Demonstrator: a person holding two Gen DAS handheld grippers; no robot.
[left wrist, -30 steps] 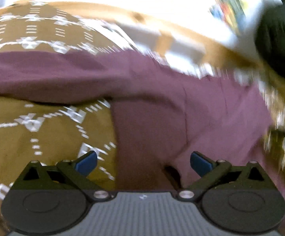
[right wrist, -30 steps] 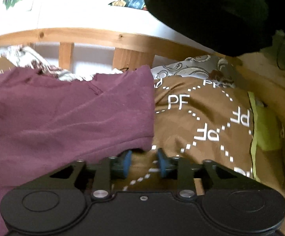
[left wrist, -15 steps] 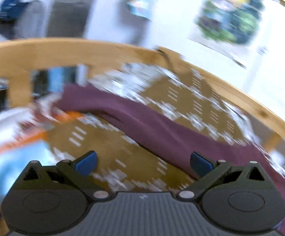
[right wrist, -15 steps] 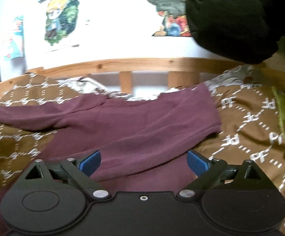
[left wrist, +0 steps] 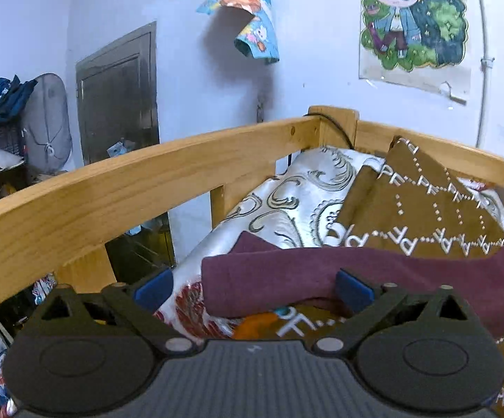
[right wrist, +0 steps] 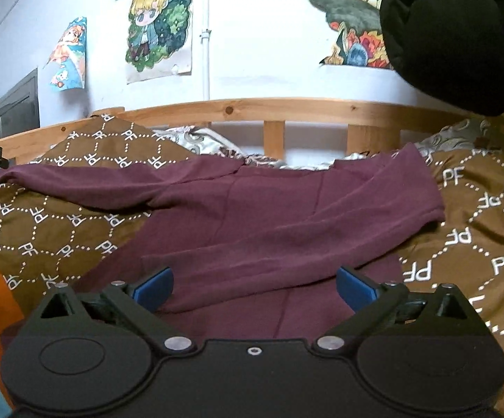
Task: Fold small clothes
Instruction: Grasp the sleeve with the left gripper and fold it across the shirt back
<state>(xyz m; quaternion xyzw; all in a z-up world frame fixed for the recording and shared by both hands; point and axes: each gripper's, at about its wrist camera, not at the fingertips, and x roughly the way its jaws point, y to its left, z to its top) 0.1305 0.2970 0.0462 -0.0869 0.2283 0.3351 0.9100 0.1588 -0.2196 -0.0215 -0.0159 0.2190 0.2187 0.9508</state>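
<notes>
My right gripper [right wrist: 253, 287] sits nearest, its jaws opening and already spread wide, hovering over the near hem of the maroon shirt [right wrist: 269, 223] and pinching nothing. The shirt lies on the brown quilt [right wrist: 53, 230], one sleeve already laid across the body, the other stretched out to the far left.

My left gripper [left wrist: 252, 289] is by that left sleeve [left wrist: 286, 275] — its jaws are closing from a wide spread, the cuff lies between them, but the pads do not press on it that I can see. Beyond are the silver sheet [left wrist: 286, 195] and the bed rail [left wrist: 130, 181].

I judge the step to be the second sleeve fold. Next I need to bring the left jaws down on the cuff, pinch one layer cleanly, then carry it right across the body — keeping the right clear so the first fold is not dragged.
</notes>
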